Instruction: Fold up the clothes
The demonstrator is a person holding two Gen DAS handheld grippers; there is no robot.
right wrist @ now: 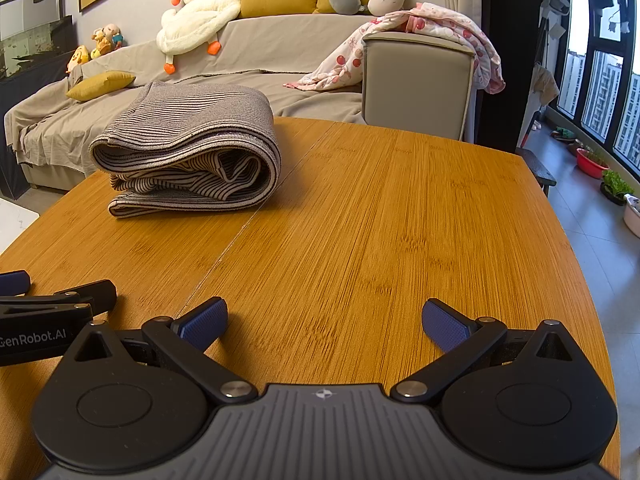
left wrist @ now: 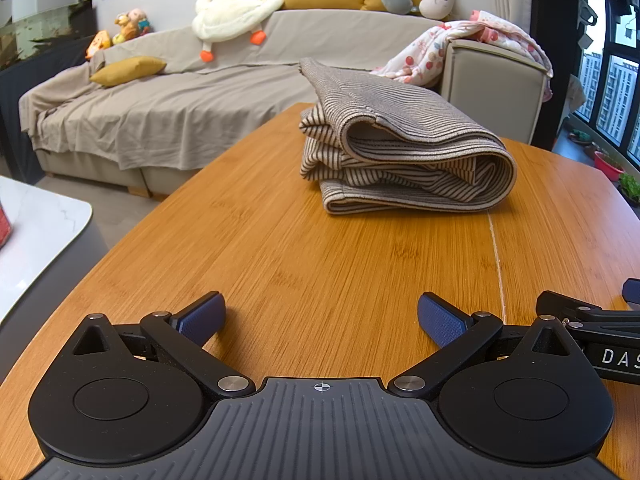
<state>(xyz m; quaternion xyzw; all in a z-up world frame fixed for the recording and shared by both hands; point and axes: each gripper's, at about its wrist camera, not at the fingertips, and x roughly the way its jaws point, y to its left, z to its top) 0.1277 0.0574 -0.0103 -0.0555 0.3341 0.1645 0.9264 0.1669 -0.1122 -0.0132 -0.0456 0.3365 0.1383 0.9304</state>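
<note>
Item: striped garment [left wrist: 404, 148], grey-brown, folded into a thick stack, lying on the far part of the wooden counter [left wrist: 320, 256], well apart from both tools. Its rounded fold is facing right; its layered open edges are facing near and left. Its long axis is running from near to far.

Left gripper [left wrist: 321, 316]: fingers [left wrist: 204, 316] standing wide apart, holding nothing, hovering low over the near counter.

Right gripper [right wrist: 324, 320]: fingers [right wrist: 444, 326] likewise spread, holding nothing.

View differences: the left wrist view is showing a white marble surface [left wrist: 36, 232] at the left edge; the right wrist view is showing potted plants [right wrist: 616, 184] along the windows. Both are showing the sofa [right wrist: 248, 80] behind and a plush goose [left wrist: 236, 0].
</note>
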